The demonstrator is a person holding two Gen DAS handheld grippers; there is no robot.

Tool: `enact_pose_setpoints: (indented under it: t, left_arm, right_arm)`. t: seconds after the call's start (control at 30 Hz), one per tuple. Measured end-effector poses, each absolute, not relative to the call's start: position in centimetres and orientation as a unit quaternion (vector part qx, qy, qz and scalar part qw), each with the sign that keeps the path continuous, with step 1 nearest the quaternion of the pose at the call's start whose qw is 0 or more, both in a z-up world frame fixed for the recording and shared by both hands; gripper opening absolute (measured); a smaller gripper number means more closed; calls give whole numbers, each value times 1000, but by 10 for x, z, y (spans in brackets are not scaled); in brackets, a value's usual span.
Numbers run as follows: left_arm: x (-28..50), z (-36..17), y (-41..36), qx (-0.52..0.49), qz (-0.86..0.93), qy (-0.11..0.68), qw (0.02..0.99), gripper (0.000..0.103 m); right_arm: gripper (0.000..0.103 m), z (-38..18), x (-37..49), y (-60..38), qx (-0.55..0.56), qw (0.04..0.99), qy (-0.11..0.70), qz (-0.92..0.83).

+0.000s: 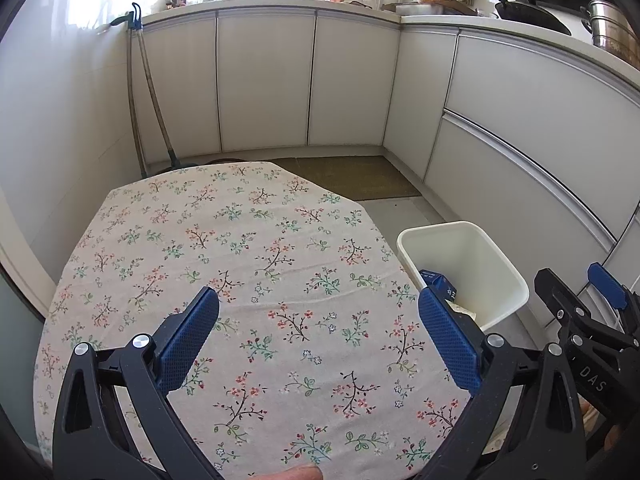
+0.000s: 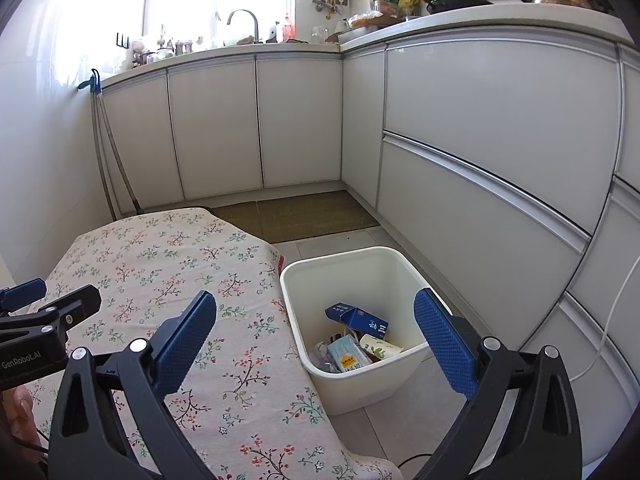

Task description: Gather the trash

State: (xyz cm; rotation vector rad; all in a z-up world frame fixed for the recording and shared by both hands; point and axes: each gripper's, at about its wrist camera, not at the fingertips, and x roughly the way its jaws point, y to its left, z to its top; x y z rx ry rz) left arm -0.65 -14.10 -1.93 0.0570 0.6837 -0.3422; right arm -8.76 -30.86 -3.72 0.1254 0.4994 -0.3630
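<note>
Biggest thing in play: the counter [image 1: 256, 264] with its flowered cloth fills the lower middle of the left view and the lower left of the right view, and no scrap shows on any part of the cloth in sight. That reads like a surface already picked over, so the job looks close to finished.

Next, the white bin [image 2: 404, 364] stands on the floor just beside the counter's edge, lower centre in the right view and right of centre in the left view. Parked there, it sits below the cloth's edge, so anything lifted off need only travel a short way sideways and drop.

Down inside the bin is the trash [image 2: 352, 344]: a blue carton [image 2: 356, 317] leaning on top, a pale packet and some crumpled wrapper beneath it, all heaped toward the near side.

Now the tools. The right tongs [image 2: 316, 344] hang over the gap between counter and bin, spread wide with nothing between them, a likely post-drop stance. The left tongs [image 1: 320, 344] hover over the bare cloth in the lower half of their view, also wide apart and empty, with nothing beneath them to take.
</note>
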Motion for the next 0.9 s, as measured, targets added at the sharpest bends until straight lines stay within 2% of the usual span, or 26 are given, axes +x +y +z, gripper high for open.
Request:
enact_pose_setpoints:
  t: [0.9]
  left_arm:
    - [-3,-25,-142,31,-165,339,926,96]
  right_arm:
    - [96,-41,-88,-308,65,948,250,-184]
